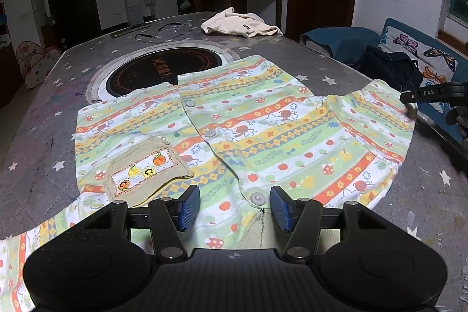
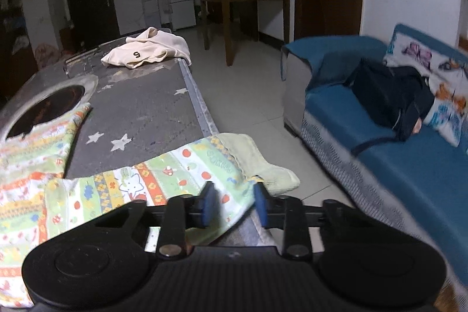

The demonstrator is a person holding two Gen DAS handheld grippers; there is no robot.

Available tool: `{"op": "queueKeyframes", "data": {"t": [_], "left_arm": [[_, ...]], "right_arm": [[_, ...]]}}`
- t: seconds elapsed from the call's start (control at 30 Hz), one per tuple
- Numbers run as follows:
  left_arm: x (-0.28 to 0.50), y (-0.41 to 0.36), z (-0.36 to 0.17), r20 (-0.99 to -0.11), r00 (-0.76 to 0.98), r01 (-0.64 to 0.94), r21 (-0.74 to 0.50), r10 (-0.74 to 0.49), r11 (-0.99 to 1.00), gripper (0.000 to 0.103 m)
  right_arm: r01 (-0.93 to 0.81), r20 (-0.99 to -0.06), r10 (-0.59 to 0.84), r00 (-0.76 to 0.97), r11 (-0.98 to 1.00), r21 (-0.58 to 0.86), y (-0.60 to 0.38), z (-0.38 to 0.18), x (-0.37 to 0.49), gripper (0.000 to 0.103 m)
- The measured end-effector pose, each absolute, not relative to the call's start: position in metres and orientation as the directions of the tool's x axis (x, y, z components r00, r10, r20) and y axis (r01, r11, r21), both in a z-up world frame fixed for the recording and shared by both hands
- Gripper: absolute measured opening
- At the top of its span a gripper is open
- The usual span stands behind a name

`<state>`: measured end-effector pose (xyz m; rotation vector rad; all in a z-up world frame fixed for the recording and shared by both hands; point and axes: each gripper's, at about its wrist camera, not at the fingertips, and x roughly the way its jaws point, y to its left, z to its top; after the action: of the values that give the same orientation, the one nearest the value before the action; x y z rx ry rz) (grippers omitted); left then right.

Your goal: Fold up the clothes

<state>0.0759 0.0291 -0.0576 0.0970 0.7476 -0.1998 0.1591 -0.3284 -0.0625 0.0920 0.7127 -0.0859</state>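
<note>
Left wrist view shows your patterned shirt (image 1: 234, 136) spread flat, front up, on the starry desk (image 1: 52, 95), its hem over the round cooktop (image 1: 163, 72) and one sleeve (image 2: 181, 174) reaching the desk's right edge. You appear to be at the first fold, taking that sleeve to bring it inward; next you need a firm pinch, then a lift across the chest. Your right tongs (image 2: 234, 203) straddle the sleeve end, blurred, pads not yet visibly pressing. Your left tongs (image 1: 235, 208) hover half open over the collar, holding nothing. A cream garment (image 1: 239, 25) waits beyond.
</note>
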Motion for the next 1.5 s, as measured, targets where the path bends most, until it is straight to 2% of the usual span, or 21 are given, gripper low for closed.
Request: {"op": "queueKeyframes", "data": {"t": [0.1,0.2,0.47,0.73,0.93,1.0,1.07,1.1,1.13,1.4,1.5], "left_arm": [[0.075,0.029,-0.058,-0.683,0.716,0.214,0.016,-0.146,0.977,0.057],[0.075,0.029,-0.058,-0.684,0.715,0.215,0.015,-0.147,0.977,0.057],[0.075,0.028,-0.057,-0.682,0.716,0.214,0.011,-0.149,0.977,0.057],[0.074,0.028,-0.058,-0.683,0.714,0.215,0.004,-0.154,0.977,0.058],[0.074,0.030,-0.058,-0.685,0.714,0.208,0.007,-0.147,0.978,0.059],[0.074,0.030,-0.058,-0.685,0.714,0.208,0.005,-0.148,0.978,0.059],[0.074,0.030,-0.059,-0.685,0.713,0.211,0.006,-0.150,0.977,0.059],[0.074,0.029,-0.059,-0.685,0.712,0.213,0.005,-0.152,0.977,0.059],[0.074,0.028,-0.059,-0.686,0.711,0.215,0.004,-0.153,0.977,0.059],[0.074,0.027,-0.060,-0.690,0.708,0.219,0.008,-0.154,0.976,0.061],[0.074,0.027,-0.060,-0.691,0.707,0.218,0.009,-0.152,0.976,0.061]], "right_arm": [[0.098,-0.646,-0.041,0.762,0.994,0.053,-0.326,-0.060,0.159,0.006],[0.079,-0.630,-0.034,0.776,0.996,0.044,-0.322,-0.055,0.157,0.005],[-0.022,-0.589,0.037,0.808,0.999,0.033,-0.300,-0.041,0.149,0.004],[-0.195,-0.639,0.145,0.756,0.981,-0.008,-0.275,-0.049,0.133,0.006],[-0.081,-0.628,0.140,0.766,0.989,0.122,-0.295,-0.044,0.123,0.015],[-0.042,-0.620,0.134,0.773,0.986,0.161,-0.305,-0.042,0.120,0.016],[-0.011,-0.624,0.142,0.768,0.978,0.209,-0.316,-0.041,0.119,0.025],[0.006,-0.630,0.157,0.761,0.969,0.248,-0.321,-0.043,0.120,0.034],[0.027,-0.636,0.174,0.751,0.955,0.294,-0.328,-0.045,0.122,0.037],[0.199,-0.597,0.289,0.748,0.761,0.618,-0.367,-0.069,0.144,0.043],[0.235,-0.576,0.279,0.769,0.714,0.659,-0.373,-0.075,0.151,0.041]]}}
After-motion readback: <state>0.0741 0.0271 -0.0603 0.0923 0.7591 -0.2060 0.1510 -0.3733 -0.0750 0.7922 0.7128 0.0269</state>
